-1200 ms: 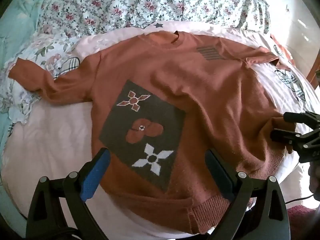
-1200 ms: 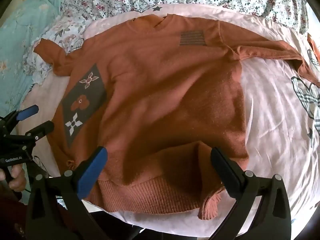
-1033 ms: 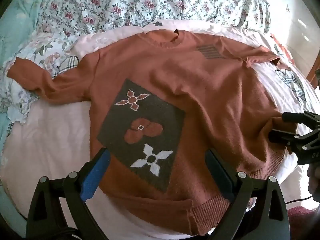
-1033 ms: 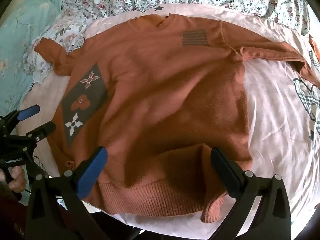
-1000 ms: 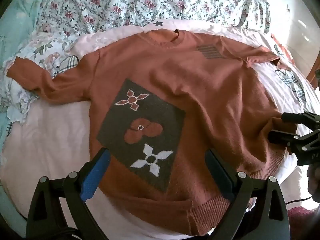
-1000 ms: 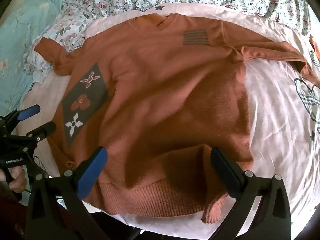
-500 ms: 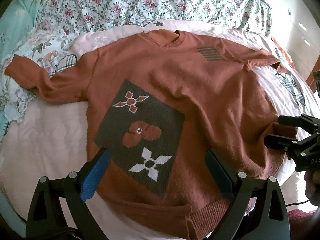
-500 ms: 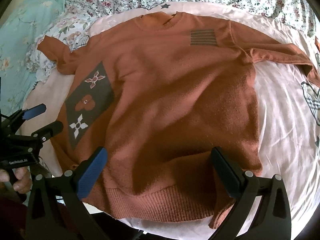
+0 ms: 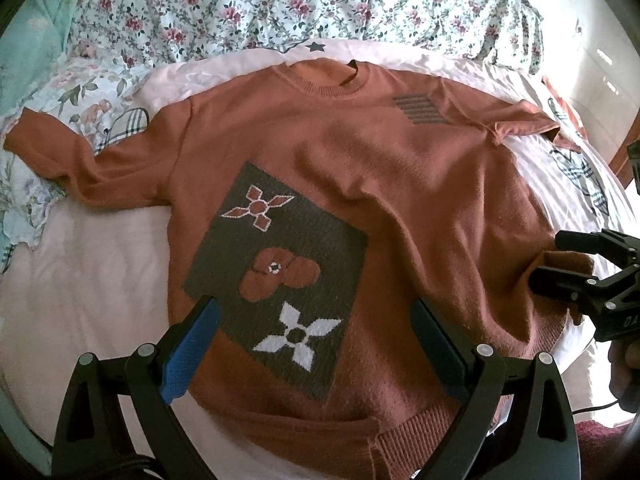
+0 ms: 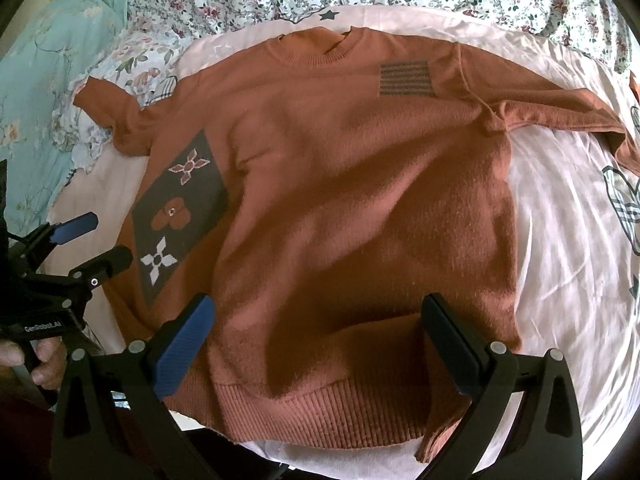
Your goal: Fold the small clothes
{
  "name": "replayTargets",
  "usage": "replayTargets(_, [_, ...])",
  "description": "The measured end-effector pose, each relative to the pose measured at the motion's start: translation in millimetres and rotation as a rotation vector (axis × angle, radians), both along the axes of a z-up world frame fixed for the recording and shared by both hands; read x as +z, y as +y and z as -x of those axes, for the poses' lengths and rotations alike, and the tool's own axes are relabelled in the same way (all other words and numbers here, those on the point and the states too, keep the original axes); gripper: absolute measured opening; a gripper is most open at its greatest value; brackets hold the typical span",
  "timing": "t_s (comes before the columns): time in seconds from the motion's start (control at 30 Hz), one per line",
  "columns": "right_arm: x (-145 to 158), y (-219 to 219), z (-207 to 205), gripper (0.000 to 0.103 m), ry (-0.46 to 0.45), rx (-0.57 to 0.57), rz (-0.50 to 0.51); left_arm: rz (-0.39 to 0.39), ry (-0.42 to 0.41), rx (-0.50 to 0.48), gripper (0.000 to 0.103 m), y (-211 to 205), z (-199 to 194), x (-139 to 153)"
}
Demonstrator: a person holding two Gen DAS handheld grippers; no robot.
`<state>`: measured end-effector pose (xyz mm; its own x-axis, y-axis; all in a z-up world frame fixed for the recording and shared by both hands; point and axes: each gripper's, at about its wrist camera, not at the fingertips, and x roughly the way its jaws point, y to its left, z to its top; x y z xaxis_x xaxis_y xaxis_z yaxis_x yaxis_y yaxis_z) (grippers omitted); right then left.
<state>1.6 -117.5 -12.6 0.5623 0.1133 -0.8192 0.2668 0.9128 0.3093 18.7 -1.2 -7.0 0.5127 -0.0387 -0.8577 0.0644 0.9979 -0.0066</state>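
A rust-brown knit sweater (image 9: 400, 184) lies face up on the pink sheet (image 9: 92, 280), collar far, ribbed hem near; it also shows in the right wrist view (image 10: 360, 200). It has a dark patch with flower motifs (image 9: 276, 268) and a striped patch (image 9: 424, 110). Both sleeves are spread out to the sides. My left gripper (image 9: 316, 328) is open above the hem's left part, holding nothing. My right gripper (image 10: 320, 332) is open above the hem's right part, where the cloth is rumpled. Each gripper shows in the other's view: the right (image 9: 560, 260), the left (image 10: 104, 240).
A floral quilt (image 9: 280, 4) is bunched along the far side of the bed. A teal floral cover (image 10: 36, 80) lies at the left. The bed's near edge runs just under the hem (image 10: 320, 416). A printed motif on the sheet (image 10: 624, 200) is at the right.
Both grippers have drawn back a little toward the hem and risen; the sweater sits slightly farther in both views. The rumple at the right hem looks flatter. Both stay open.
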Motion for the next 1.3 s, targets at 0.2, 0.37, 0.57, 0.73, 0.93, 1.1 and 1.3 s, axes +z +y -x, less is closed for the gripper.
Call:
replayTargets(0.2, [0, -2, -1, 0.102, 0.001, 0.002, -0.001, -0.002, 0.004, 0.007, 0.096, 1, -6, 0])
replayTargets(0.37, [1, -4, -3, 0.102, 0.0, -0.005, -0.009, 0.0, -0.001, 0.006, 0.097, 0, -9, 0])
replayTargets(0.57, [0, -15, -6, 0.102, 0.004, -0.019, -0.023, 0.018, -0.006, 0.017, 0.097, 4, -16, 0])
replayTargets(0.73, [1, -22, -5, 0.102, 0.0, -0.02, -0.024, 0.042, -0.009, 0.036, 0.097, 8, -26, 0])
replayTargets(0.93, [0, -45, -3, 0.102, 0.008, -0.069, -0.027, 0.066, -0.021, 0.06, 0.097, 13, -43, 1])
replayTargets(1.1, [-1, -87, 5, 0.102, 0.013, -0.168, -0.04, 0.065, -0.003, 0.069, 0.097, 10, -62, -2])
replayTargets(1.3, [-3, -159, 21, 0.102, 0.016, -0.334, -0.006, 0.052, 0.022, 0.055, 0.097, -2, -88, -6])
